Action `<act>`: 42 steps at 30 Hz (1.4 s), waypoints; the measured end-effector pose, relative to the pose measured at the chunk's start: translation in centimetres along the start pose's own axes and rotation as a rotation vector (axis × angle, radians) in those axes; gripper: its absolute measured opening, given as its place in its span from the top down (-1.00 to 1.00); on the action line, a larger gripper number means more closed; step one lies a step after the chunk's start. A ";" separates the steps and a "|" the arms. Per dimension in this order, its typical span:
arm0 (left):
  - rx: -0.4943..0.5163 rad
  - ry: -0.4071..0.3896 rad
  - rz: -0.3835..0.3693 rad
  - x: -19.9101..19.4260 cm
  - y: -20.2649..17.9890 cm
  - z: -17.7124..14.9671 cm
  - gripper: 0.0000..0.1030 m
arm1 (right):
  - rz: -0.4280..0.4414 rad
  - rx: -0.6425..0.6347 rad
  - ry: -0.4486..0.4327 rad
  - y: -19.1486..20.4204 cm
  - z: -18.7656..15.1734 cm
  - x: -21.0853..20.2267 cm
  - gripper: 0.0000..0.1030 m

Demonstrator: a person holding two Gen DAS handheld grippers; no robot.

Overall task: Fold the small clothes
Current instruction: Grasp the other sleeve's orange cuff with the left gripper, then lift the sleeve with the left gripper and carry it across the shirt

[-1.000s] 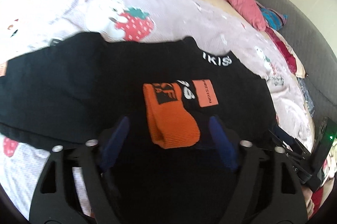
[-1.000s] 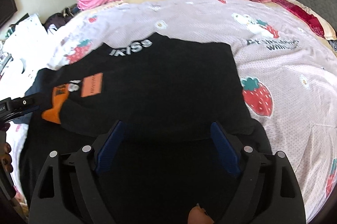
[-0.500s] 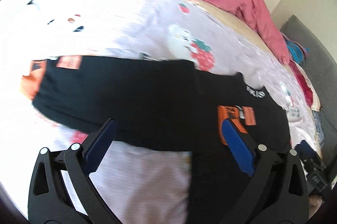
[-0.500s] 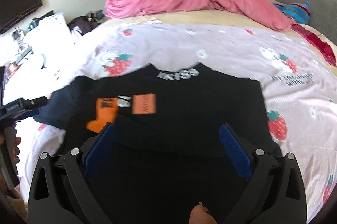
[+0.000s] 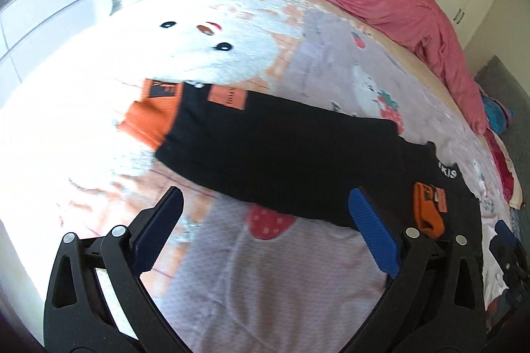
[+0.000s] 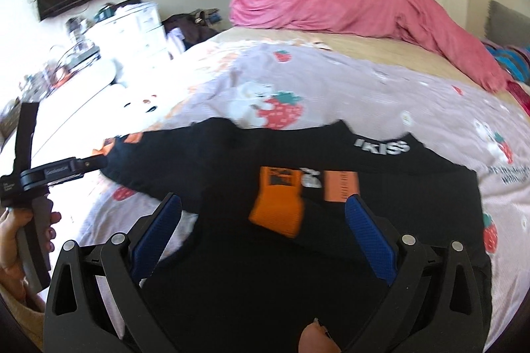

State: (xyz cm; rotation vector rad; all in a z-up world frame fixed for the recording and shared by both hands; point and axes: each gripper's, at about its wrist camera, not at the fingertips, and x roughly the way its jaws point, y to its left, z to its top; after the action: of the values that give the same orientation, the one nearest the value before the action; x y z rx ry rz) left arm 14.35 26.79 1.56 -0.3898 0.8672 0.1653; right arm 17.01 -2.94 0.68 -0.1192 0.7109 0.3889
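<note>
Right wrist view has the black sweater point(image 6: 381, 187) lying flat on the bed point(image 6: 331, 81), white-lettered collar point(image 6: 381, 147) pointing toward the pink duvet point(image 6: 347, 1). One sleeve is already folded in: its orange cuff point(image 6: 278, 204) sits on the chest, just below the collar. The other sleeve point(image 5: 271, 147) is stretched straight out to the side away from the collar, and its orange cuff point(image 5: 152, 117) rests on the big white cartoon face printed on the sheet. So I'd call this maybe a third done. That second sleeve has to come in, then the body gets folded up.

Both claws are released, jaws wide, nothing in either. The right claw point(image 6: 261, 227) hangs over the chest below the folded cuff. The left claw point(image 5: 265, 223) is over bare sheet just below the outstretched sleeve, not touching it.

Hard to see: the hem is hidden under the right claw's frame, so no idea if the bottom is lying smooth. The sheet around the far cuff is blown out by sunlight. The right view is a bit blurry, so the orange patches' print is unreadable.
</note>
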 end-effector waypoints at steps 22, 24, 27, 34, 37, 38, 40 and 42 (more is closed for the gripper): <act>-0.440 0.000 -0.053 1.8 11.5 1.1 -0.82 | 0.135 -0.201 0.125 12.5 -0.8 7.3 -0.91; -0.463 -0.002 -0.051 2.2 12.0 1.2 -0.82 | 0.147 -0.203 0.128 13.0 -0.8 7.6 -0.91; -0.509 -0.040 -0.053 2.6 12.6 1.4 -0.81 | 0.158 -0.196 0.133 13.1 -0.6 8.0 -0.91; -0.527 -0.085 -0.025 3.7 12.5 2.5 -0.55 | 0.151 -0.161 0.132 11.8 0.0 8.4 -0.91; -0.539 -0.098 -0.034 4.3 12.7 2.7 0.00 | 0.148 -0.147 0.125 11.1 0.2 8.3 -0.91; -0.543 -0.096 -0.038 4.5 12.7 2.7 0.02 | 0.146 -0.139 0.123 10.9 0.3 8.3 -0.91; -0.544 -0.105 -0.038 4.7 12.6 2.7 0.02 | 0.148 -0.120 0.121 10.3 0.3 8.3 -0.91; -0.539 -0.109 -0.039 4.9 12.4 2.9 0.08 | 0.147 -0.101 0.121 9.8 0.4 8.2 -0.91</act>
State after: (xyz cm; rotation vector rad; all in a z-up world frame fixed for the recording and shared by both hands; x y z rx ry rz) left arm 15.85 39.26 -3.76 -0.8919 0.6983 0.3832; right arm 19.12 8.66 -4.22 -0.1882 0.8222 0.5621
